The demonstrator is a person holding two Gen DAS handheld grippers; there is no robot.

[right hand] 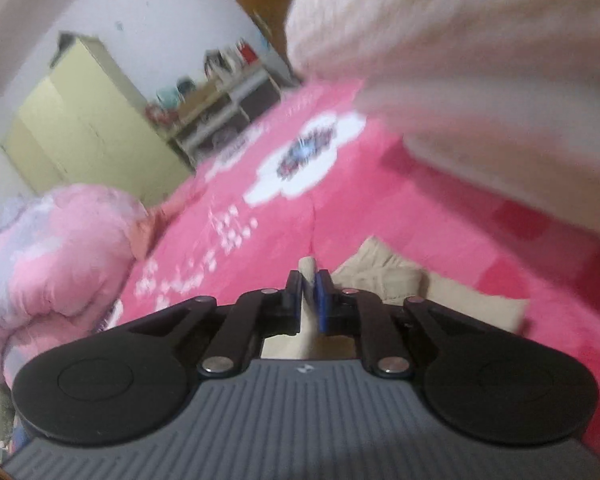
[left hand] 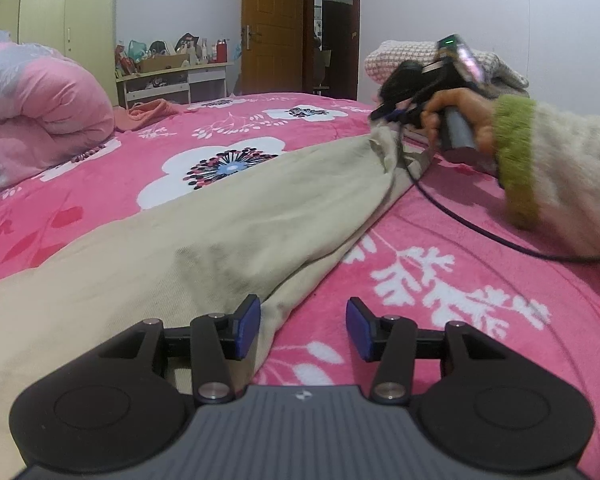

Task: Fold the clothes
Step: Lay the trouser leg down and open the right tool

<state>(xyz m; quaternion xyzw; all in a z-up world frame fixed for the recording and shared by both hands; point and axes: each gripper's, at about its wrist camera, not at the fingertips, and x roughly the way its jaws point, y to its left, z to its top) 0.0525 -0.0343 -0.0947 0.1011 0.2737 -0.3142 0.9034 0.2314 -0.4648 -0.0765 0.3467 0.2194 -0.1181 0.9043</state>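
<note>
A beige garment (left hand: 204,240) is spread across a pink floral bedspread (left hand: 440,280), one end lifted at the far right by the right gripper (right hand: 309,280), whose blue pads are clamped on a fold of its cloth. The left gripper (left hand: 303,326) is held released over the garment's near edge, nothing grasped. A rolled pink quilt (left hand: 40,108) lies far left.

My right wrist view is smeared with motion blur; a pale sleeve (right hand: 460,60) fills its upper right corner, and the beige garment (right hand: 380,276) runs hidden under the gripper body.
</note>
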